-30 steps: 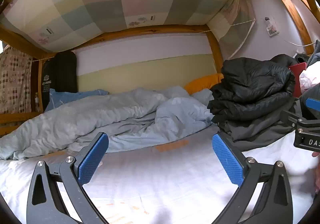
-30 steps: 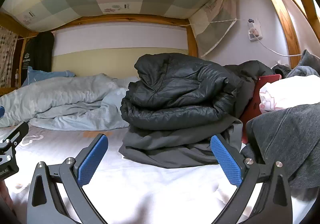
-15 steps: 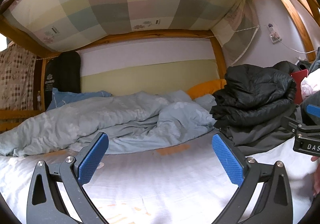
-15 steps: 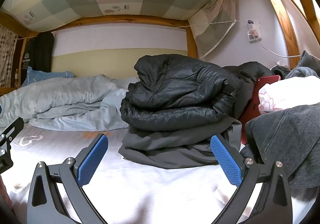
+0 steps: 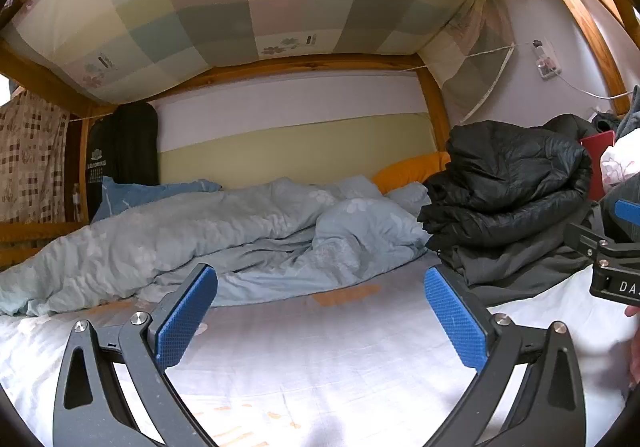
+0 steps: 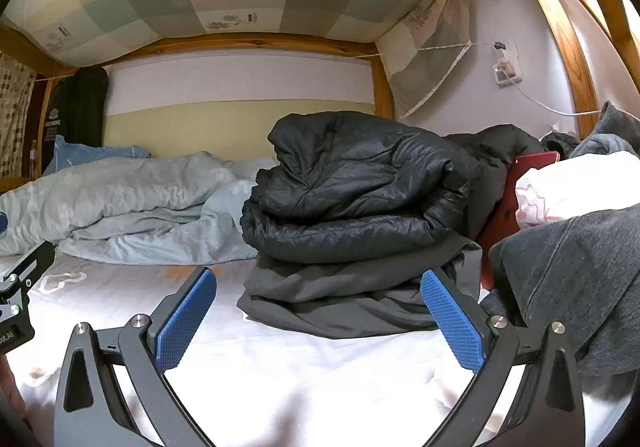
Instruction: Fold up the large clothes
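Both tools wide apart, nothing held. Left gripper (image 5: pixel 318 313) hangs over the white sheet (image 5: pixel 320 347); vs a sec ago its view has tipped up a bit, so more of the checked cloth overhead shows. Right gripper (image 6: pixel 318 317) over the sheet too, view barely changed. Just beyond it the folded black jacket (image 6: pixel 360 191) sits stacked on a grey garment (image 6: pixel 352 299). Blue duvet (image 5: pixel 208 231) bunched further back w/ an orange pillow (image 5: pixel 412 173) behind.

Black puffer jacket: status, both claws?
Left claw open, empty. Right claw open, empty. Black puffer jacket folded, stacked on grey garment. Nothing blocking.
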The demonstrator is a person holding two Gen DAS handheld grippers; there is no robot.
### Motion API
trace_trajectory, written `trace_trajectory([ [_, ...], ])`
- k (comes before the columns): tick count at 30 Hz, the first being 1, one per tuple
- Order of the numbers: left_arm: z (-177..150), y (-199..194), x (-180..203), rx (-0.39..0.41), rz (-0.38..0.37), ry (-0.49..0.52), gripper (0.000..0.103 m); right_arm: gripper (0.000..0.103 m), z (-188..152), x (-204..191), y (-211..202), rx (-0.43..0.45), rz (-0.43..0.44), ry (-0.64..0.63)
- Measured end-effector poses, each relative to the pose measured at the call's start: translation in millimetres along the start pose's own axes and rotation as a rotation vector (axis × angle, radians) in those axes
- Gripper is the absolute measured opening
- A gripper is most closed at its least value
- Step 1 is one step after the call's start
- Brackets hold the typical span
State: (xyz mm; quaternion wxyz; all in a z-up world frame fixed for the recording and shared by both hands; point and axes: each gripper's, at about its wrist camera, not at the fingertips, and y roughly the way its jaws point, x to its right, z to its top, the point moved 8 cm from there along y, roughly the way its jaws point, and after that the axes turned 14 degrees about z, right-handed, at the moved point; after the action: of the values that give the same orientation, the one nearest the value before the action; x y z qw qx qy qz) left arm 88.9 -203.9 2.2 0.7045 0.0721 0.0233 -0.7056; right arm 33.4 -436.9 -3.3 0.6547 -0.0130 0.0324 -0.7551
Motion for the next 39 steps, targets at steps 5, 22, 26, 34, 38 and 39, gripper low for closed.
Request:
trace_trajectory([
  [5, 0.5, -0.9, 0.7, 0.005, 0.000, 0.009, 0.103, 0.103, 0.1, -0.2, 0.0, 0.001, 0.000, 0.001],
  [22, -0.7, -1.2, 0.5, 0.004, -0.001, 0.012, 0.103, 0.103, -0.5, -1.9, -0.7, -0.004, -0.005, -0.008],
  [26, -0.5, -1.3, 0.6, 0.005, 0.000, 0.011, 0.103, 0.103, -0.6, -2.2, -0.1, -0.004, -0.005, -0.007],
  [34, -0.5, -1.4, 1.4, 0.005, 0.001, 0.013, 0.103, 0.103, -0.7, -2.2, 0.0, -0.004, -0.005, -0.008],
  [38, -1.9, -0.4, 1.7, -0.003, -0.005, 0.020, 0.103, 0.103, -0.6, -2.4, -0.1, -0.004, -0.005, -0.008],
  [39, -2.1, -0.4, 1.4, -0.005, -0.007, 0.019, 0.103, 0.103, -0.6, -2.2, 0.0, -0.004, -0.005, -0.008],
])
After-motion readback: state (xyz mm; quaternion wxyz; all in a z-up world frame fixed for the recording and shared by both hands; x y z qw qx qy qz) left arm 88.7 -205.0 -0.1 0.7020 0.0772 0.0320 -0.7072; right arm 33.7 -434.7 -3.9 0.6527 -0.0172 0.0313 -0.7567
